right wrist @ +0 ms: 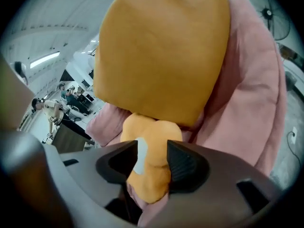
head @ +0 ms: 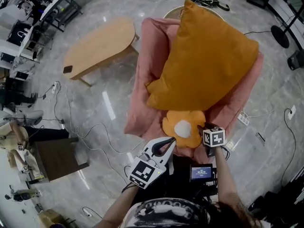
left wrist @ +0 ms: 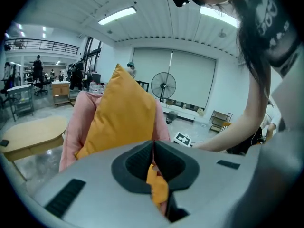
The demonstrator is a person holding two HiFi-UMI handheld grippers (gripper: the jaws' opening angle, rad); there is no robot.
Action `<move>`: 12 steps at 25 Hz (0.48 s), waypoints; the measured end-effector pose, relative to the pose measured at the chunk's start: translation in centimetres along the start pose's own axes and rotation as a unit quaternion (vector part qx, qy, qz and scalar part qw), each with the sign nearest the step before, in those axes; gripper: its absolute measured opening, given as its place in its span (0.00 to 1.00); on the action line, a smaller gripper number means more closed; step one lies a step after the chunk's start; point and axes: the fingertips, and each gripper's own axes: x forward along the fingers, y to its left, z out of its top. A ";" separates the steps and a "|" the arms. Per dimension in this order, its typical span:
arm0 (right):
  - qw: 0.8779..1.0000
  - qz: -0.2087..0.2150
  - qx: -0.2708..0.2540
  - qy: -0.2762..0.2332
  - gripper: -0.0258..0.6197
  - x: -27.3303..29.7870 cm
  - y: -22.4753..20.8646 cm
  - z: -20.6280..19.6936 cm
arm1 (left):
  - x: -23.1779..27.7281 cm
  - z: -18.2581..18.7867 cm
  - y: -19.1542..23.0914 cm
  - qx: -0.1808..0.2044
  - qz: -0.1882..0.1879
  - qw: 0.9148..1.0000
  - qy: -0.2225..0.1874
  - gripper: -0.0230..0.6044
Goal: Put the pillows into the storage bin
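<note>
The flower-shaped pillow [head: 183, 127], orange with a white centre, lies at the lower centre of the head view, at the lower edge of the pink padded seat [head: 151, 56]. The left hand-held gripper [head: 169, 143] is fully closed, pinching a fold of the pillow's orange fabric at its lower left edge. This pinch probably serves to anchor the soft pillow while a second grip is set.

The right hand-held gripper [right wrist: 154, 159] stands partly open at the pillow's right side. One lobe of the pillow fills the gap between its jaws, and the pads do not visibly squeeze it. Judgement: closing here would give a two-point hold, which suits a limp item.

The large orange pillow [head: 204, 61] leans on the pink padded seat directly above, its lower corner overlapping the flower-shaped pillow; lifting may disturb it.

No storage bin can be identified in any view. A wooden surface [head: 99, 44] stands on the marble floor [head: 118, 108] at upper left, well apart.
</note>
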 end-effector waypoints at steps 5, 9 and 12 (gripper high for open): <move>0.999 -0.018 0.009 0.029 0.46 3.6 -1.5 -0.9 | 0.1 -1.2 0.8 -0.021 0.019 1.000 0.004 0.06; 0.996 -0.078 0.014 0.031 0.56 4.8 -4.0 -1.6 | -0.9 -1.9 0.8 -0.032 0.036 0.999 0.014 0.06; 0.996 -0.073 0.013 0.058 0.57 5.7 -4.5 -2.6 | -1.7 -2.4 0.4 -0.034 0.041 0.998 0.025 0.06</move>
